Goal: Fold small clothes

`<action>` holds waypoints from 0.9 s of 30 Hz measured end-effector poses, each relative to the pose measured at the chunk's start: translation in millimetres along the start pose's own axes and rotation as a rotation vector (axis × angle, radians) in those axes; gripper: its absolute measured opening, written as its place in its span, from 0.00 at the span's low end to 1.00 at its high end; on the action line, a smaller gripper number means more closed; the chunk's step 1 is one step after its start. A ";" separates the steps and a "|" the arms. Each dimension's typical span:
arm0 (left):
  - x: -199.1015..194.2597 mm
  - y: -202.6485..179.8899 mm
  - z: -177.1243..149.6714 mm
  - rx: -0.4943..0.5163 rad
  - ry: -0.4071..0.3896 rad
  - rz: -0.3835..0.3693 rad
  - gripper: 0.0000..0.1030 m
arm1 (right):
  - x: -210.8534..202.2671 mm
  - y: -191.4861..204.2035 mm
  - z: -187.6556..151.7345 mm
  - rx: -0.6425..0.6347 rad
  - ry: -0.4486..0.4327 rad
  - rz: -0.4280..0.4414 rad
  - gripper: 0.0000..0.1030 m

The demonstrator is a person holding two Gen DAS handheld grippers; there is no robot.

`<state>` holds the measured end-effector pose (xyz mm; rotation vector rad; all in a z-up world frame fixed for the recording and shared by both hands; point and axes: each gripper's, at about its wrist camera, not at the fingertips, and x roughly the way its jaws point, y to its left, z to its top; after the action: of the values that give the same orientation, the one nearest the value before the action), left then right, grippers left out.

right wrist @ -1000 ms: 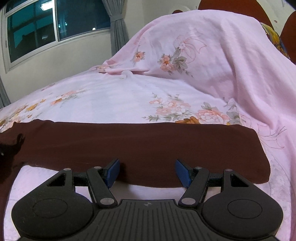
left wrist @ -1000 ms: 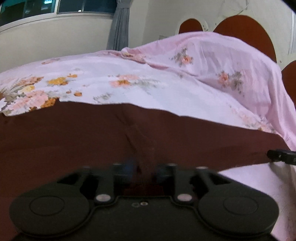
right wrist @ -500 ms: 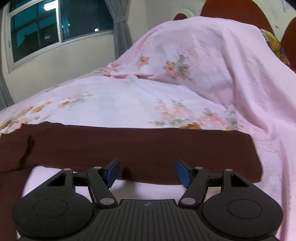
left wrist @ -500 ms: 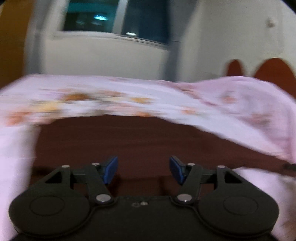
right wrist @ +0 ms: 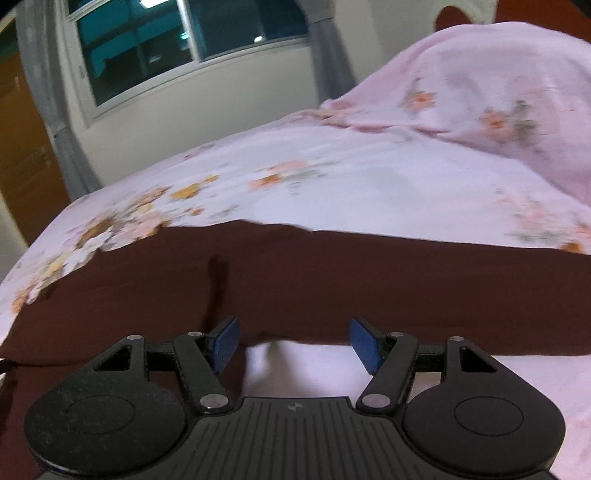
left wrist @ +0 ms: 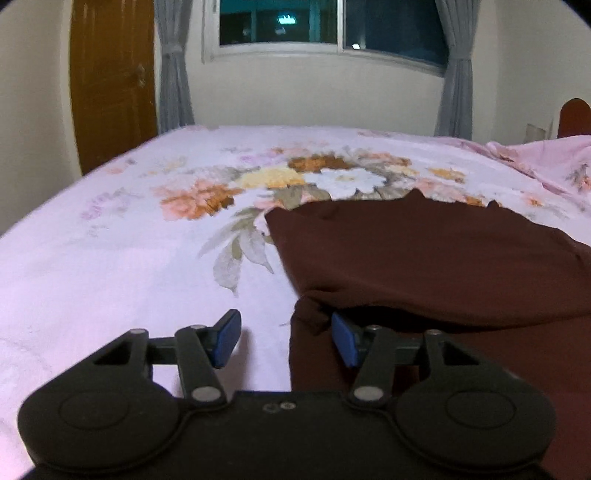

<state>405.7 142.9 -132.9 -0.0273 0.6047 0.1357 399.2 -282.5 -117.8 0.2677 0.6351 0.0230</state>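
Bedroom at night; pink floral bedsheet [left wrist: 110,258] serves as the folding surface. Dark maroon soft cloth garment [left wrist: 424,258] lies flat on it, one layer already doubled over. Left gripper [left wrist: 286,341], jaws apart, holds nothing; it sits at the garment's near left corner, likely lined up to pinch it. Right gripper [right wrist: 295,341], jaws apart, empty, straddles the near folded edge.

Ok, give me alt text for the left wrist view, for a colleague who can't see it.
The left hand-held gripper is open, empty, low over a pink floral bedsheet, at the near left corner of a folded dark maroon garment. Beyond the bed are a window with grey curtains and a wooden door.
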 end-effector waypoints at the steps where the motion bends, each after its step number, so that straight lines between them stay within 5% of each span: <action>1: 7.3 0.1 2.3 0.013 0.010 0.004 0.51 | 7.6 7.9 1.3 -0.004 0.012 0.020 0.64; 4: 16.0 1.9 1.9 0.036 0.015 0.015 0.50 | 27.7 23.3 2.1 0.006 0.042 0.052 0.64; 10: 9.4 36.7 -8.2 -0.131 0.008 -0.029 0.48 | 49.4 33.4 -6.6 0.025 0.076 0.066 0.64; 15: 5.9 36.7 -9.7 -0.119 -0.010 -0.034 0.48 | 42.2 33.9 -8.9 0.027 0.058 0.082 0.64; 19: 9.0 37.2 -9.7 -0.115 -0.004 -0.038 0.48 | 16.7 35.9 -1.0 0.027 -0.046 0.084 0.64; 27: 3.9 34.6 -10.2 -0.110 -0.031 -0.030 0.46 | 47.5 39.4 -5.5 0.060 0.082 0.152 0.63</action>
<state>398.4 177.0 -143.0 -0.1408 0.5655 0.1399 436.6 -238.2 -139.7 0.3745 0.6968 0.1620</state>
